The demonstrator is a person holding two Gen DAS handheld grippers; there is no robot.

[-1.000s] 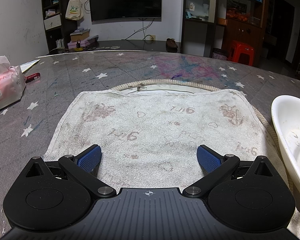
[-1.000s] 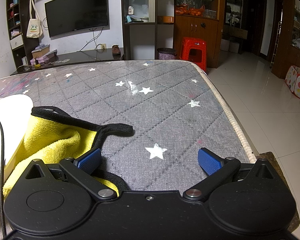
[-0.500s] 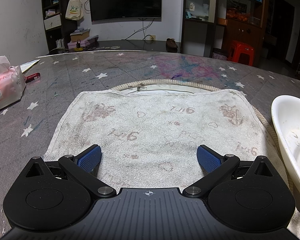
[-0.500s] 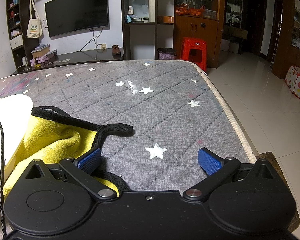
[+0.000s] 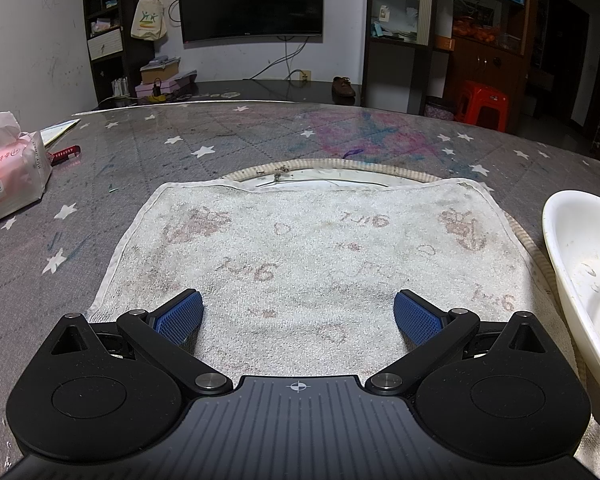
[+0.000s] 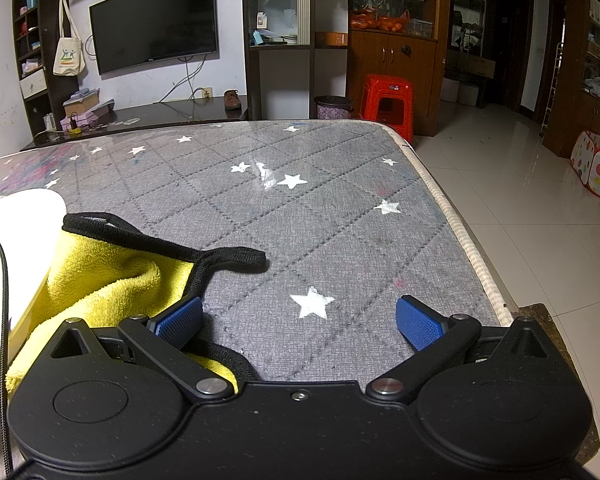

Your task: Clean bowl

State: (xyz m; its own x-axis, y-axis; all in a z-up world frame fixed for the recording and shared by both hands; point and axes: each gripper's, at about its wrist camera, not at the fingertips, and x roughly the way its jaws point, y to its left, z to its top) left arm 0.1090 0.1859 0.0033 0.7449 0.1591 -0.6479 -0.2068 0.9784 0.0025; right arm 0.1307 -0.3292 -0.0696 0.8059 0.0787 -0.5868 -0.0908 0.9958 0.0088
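A white bowl [image 5: 580,264] with dried specks inside lies at the right edge of the left wrist view; its rim [image 6: 16,216] also shows at the left of the right wrist view. A yellow cloth [image 6: 104,280] with black trim rests against the bowl, under my right gripper's left finger. My right gripper [image 6: 300,320] stands open over the grey star-patterned table, holding nothing. My left gripper [image 5: 298,314] is open above a stained white towel [image 5: 300,248], to the left of the bowl.
A pink tissue pack [image 5: 8,172] and a red pen [image 5: 65,154] lie at the table's far left. A round mat [image 5: 332,170] peeks from under the towel. The table's right edge [image 6: 452,220] drops to a tiled floor. A black cable [image 6: 2,280] crosses the bowl.
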